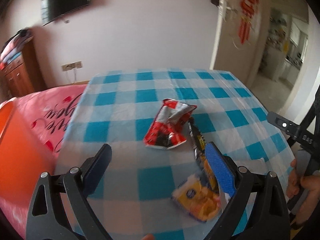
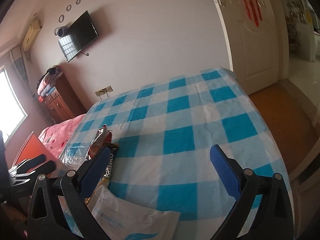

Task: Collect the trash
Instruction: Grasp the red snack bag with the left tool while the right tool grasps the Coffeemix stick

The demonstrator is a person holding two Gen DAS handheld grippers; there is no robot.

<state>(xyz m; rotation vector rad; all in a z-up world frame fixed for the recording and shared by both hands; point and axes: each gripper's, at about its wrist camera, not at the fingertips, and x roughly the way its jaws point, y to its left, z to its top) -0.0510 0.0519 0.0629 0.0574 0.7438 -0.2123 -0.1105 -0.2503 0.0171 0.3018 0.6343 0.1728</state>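
Trash is lying on the checkered desk [image 1: 124,92]: yellow wrapper [image 1: 197,199] nearest, dark wrapper [image 1: 197,142] beyond, red wrapper [image 1: 170,128] toward mid-desk. Left gripper [image 1: 162,154] and right gripper [image 2: 161,154] are hovering spread, holding nothing.

Tablecloth [image 1: 128,98] blue-white checked; wrapper [image 1: 170,128] red-silver; packet [image 1: 197,200] yellow; tongs' pads [image 2: 227,172] blue.

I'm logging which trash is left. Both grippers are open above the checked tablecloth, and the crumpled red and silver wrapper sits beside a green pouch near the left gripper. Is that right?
Not quite: the pouch is yellow, not green, as the left wrist view shows. Otherwise it stands: the left gripper and right gripper are open above the checked tablecloth, with the red and silver wrapper nearby.
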